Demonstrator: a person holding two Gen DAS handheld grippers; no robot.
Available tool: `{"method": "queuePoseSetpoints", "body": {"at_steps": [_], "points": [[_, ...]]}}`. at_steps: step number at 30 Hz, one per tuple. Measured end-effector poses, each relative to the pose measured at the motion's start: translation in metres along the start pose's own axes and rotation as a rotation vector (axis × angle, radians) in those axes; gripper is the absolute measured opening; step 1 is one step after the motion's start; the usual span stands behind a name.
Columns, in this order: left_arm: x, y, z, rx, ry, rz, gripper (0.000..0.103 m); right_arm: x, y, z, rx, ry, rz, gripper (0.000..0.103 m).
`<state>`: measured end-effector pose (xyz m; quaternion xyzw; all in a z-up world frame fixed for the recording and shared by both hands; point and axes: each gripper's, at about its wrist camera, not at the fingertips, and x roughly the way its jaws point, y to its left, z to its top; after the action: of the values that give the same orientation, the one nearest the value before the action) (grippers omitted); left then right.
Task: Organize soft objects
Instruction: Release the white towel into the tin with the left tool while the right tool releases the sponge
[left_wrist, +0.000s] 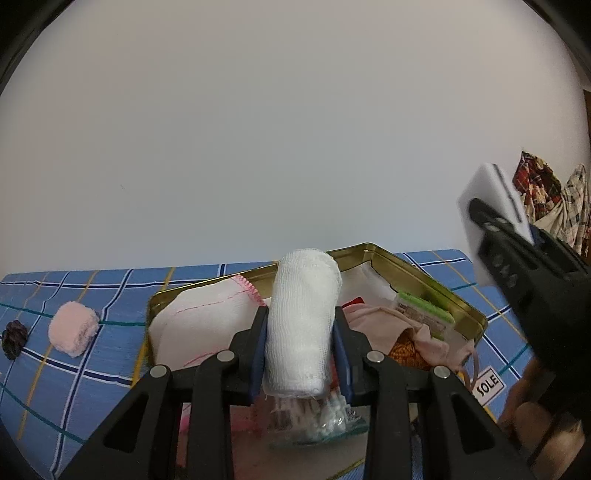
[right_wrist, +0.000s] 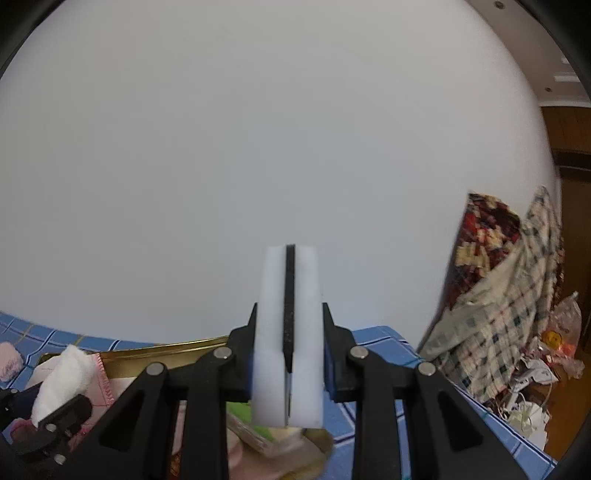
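The left gripper (left_wrist: 300, 332) clamps a white gauze roll (left_wrist: 301, 325) above the gold tin (left_wrist: 424, 275), already partly filled with cloths. The right gripper (right_wrist: 289, 354) pinches a white sponge (right_wrist: 289, 332). 1 pink roll (left_wrist: 74, 328) and 1 dark scrunchie (left_wrist: 14, 338) wait near the tablecloth's (left_wrist: 55, 387) left edge.

One legible text: "SOLE", black capitals on a white label (left_wrist: 488, 385) lying on the blue checked cloth (left_wrist: 74, 369). Print on a packet (left_wrist: 417, 314) in the gold tin (left_wrist: 476, 325): too small to read.
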<state>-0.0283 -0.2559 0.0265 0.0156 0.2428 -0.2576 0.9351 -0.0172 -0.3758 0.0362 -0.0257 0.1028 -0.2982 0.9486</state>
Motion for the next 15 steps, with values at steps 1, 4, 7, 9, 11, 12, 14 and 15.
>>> {"method": "queuePoseSetpoints", "body": {"at_steps": [1, 4, 7, 9, 11, 12, 14, 15], "points": [[0.004, -0.002, 0.001, 0.000, 0.010, 0.002, 0.034, 0.004, 0.007, -0.001, -0.025, 0.008, 0.006, 0.027], [0.014, -0.004, 0.003, -0.007, 0.042, 0.008, 0.034, 0.017, 0.018, -0.005, -0.071, 0.050, 0.034, 0.027], [0.022, -0.005, 0.006, -0.003, 0.065, 0.017, 0.034, 0.025, 0.021, -0.008, -0.083, 0.089, 0.056, 0.027], [0.026, -0.005, 0.006, -0.005, 0.080, 0.021, 0.034, 0.030, 0.023, -0.010, -0.090, 0.109, 0.071, 0.027], [0.028, -0.004, 0.007, -0.008, 0.091, 0.032, 0.034, 0.036, 0.025, -0.013, -0.091, 0.134, 0.096, 0.027], [0.030, -0.003, 0.007, -0.008, 0.096, 0.038, 0.034, 0.038, 0.025, -0.014, -0.090, 0.146, 0.106, 0.027], [0.034, -0.003, 0.009, -0.007, 0.109, 0.052, 0.034, 0.042, 0.026, -0.016, -0.081, 0.180, 0.149, 0.028], [0.035, -0.002, 0.009, -0.009, 0.114, 0.056, 0.034, 0.043, 0.026, -0.017, -0.075, 0.192, 0.163, 0.029]]}}
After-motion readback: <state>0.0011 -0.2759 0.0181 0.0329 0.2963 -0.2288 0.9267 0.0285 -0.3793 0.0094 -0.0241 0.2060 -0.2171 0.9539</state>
